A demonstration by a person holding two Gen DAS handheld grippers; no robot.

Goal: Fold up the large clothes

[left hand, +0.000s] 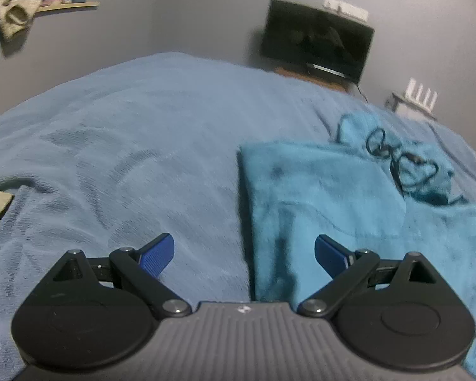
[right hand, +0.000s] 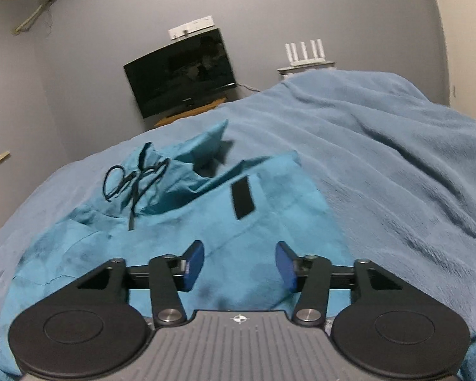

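A teal garment (left hand: 339,203) lies partly folded on the bed, with a black drawstring (left hand: 399,162) curled on its far part. My left gripper (left hand: 244,254) hovers open over the garment's straight left edge, nothing between its blue pads. In the right wrist view the same teal garment (right hand: 181,231) fills the lower middle, with the black drawstring (right hand: 133,177) at upper left and a black patch (right hand: 242,198) near its right side. My right gripper (right hand: 239,265) stands open above the cloth, holding nothing.
A light blue blanket (left hand: 136,146) covers the bed and bulges up at the right (right hand: 396,165). A dark TV (right hand: 181,74) stands on a wooden stand against the grey wall, a white router (right hand: 304,55) beside it. A wall shelf with clothes (left hand: 19,9) hangs at far left.
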